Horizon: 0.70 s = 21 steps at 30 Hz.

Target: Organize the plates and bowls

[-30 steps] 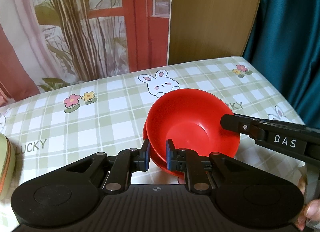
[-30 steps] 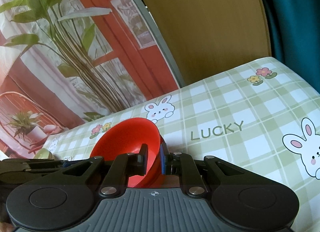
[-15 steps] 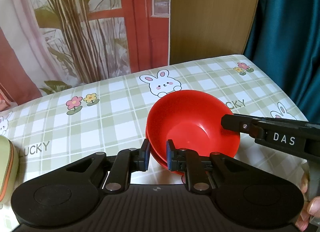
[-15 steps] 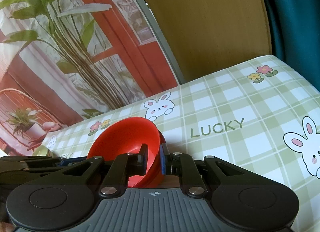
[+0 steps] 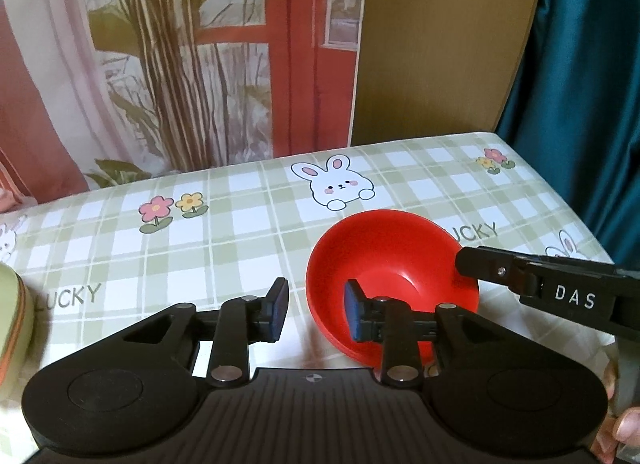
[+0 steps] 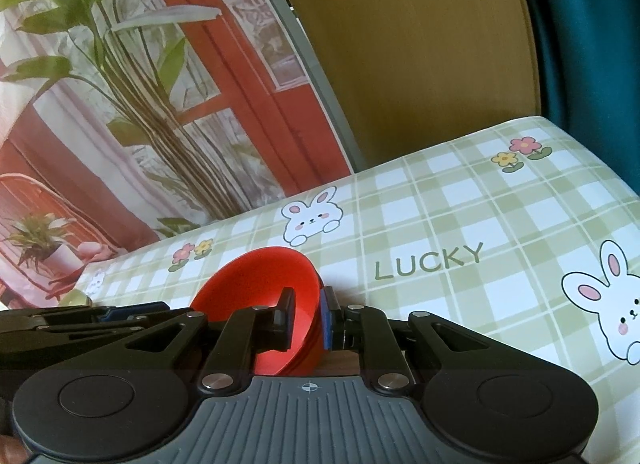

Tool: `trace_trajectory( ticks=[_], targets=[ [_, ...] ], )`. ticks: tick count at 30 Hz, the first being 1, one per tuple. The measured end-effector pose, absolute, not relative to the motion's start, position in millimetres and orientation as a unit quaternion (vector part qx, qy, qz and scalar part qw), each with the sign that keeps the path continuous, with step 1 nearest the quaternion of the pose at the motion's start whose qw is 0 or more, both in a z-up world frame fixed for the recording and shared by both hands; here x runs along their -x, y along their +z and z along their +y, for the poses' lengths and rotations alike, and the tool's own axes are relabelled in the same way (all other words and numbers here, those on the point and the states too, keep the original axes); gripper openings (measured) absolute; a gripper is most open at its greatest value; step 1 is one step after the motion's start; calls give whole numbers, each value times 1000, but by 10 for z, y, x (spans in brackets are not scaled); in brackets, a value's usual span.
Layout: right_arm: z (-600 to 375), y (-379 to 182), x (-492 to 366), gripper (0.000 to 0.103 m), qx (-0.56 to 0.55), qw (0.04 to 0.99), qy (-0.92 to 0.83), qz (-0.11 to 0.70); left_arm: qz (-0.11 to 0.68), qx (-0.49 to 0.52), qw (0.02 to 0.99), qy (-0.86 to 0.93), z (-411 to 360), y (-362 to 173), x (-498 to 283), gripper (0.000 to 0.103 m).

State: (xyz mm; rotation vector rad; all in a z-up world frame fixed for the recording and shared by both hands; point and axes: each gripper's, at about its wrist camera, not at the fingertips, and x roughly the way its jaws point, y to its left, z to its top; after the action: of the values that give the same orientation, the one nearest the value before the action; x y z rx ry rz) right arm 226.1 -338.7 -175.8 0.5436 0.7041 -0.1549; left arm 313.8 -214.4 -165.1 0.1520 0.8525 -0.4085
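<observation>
A red bowl [image 5: 392, 264] rests on the checked tablecloth [image 5: 200, 256], nested in another red bowl whose rim shows just below it. My left gripper [image 5: 316, 308] is opening. The bowl's near-left rim stands between its jaws, the right pad inside the bowl and the left pad clear of it. My right gripper [image 6: 307, 310] is shut on the red bowl [image 6: 256, 288] at its right rim. In the left wrist view its black finger [image 5: 480, 264] reaches the rim from the right.
A pale green dish [image 5: 12, 324] with an orange line sits at the table's left edge. The table's right edge meets a teal curtain [image 5: 580, 83]. A wooden panel [image 5: 432, 43] and a printed backdrop stand behind. A person's fingertips [image 5: 628, 424] show at lower right.
My left gripper's jaws, shut on the bowl's near rim before, have spread apart and let it go. The right gripper keeps its grip on the right rim.
</observation>
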Motion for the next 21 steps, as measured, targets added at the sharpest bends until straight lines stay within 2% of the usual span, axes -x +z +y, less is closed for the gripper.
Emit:
trace_trajectory(
  ticks=[21],
  targets=[
    [-3394,-1957,-2358,14,-262,893,-73,358,449,-17,871,-200,-2110,-1994,-3310,32]
  ],
)
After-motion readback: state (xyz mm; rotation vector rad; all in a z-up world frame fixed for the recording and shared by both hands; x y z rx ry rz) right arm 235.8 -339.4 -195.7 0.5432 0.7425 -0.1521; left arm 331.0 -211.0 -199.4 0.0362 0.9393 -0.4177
